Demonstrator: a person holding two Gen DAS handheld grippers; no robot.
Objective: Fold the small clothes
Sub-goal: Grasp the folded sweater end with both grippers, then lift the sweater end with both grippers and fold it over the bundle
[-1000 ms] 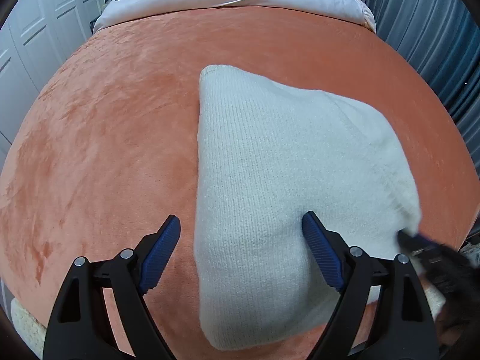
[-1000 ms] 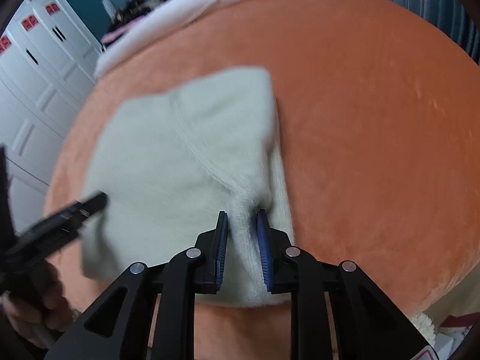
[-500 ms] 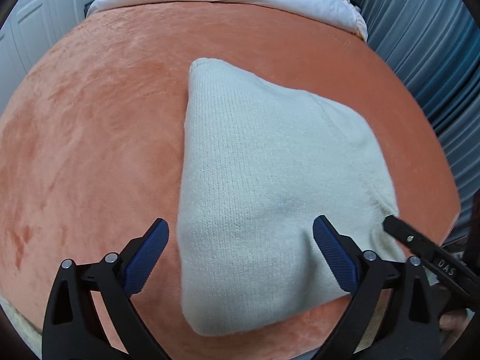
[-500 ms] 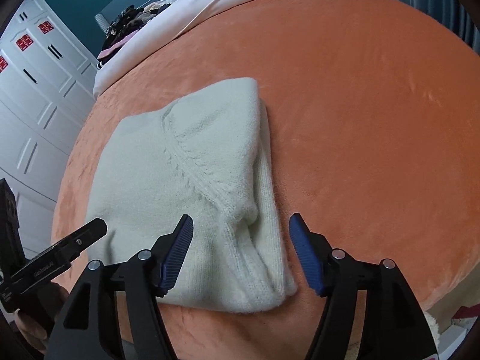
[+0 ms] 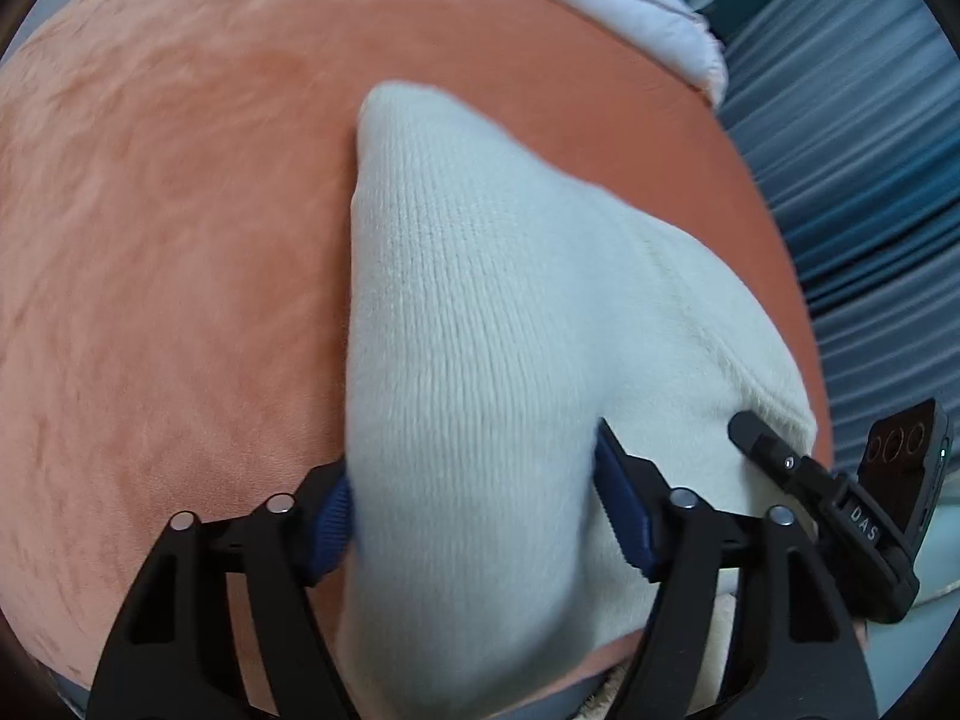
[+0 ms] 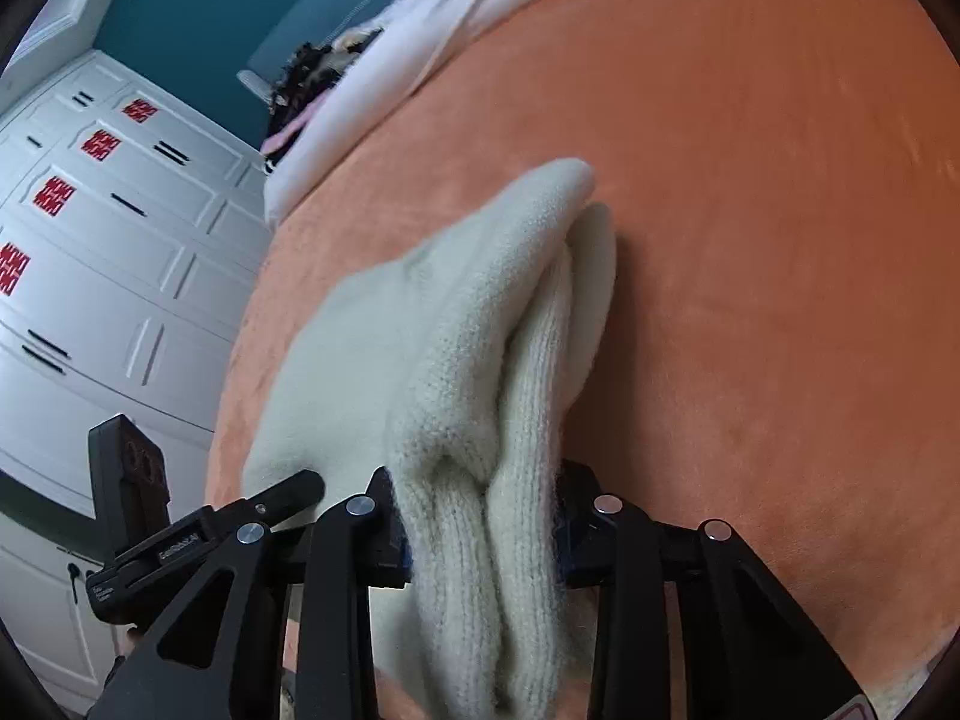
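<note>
The folded cream knit (image 5: 510,360) lies on the orange bedspread (image 5: 180,210) straight ahead of both your claws, its long axis running away from you along the fingers. Your left gripper (image 5: 474,510) straddles the near edge, jaws fairly wide, pads against the bundle's two sides. Your right gripper (image 6: 480,516) has closed partway onto the thick stacked layers at the knit's right corner, pinching them.
</note>
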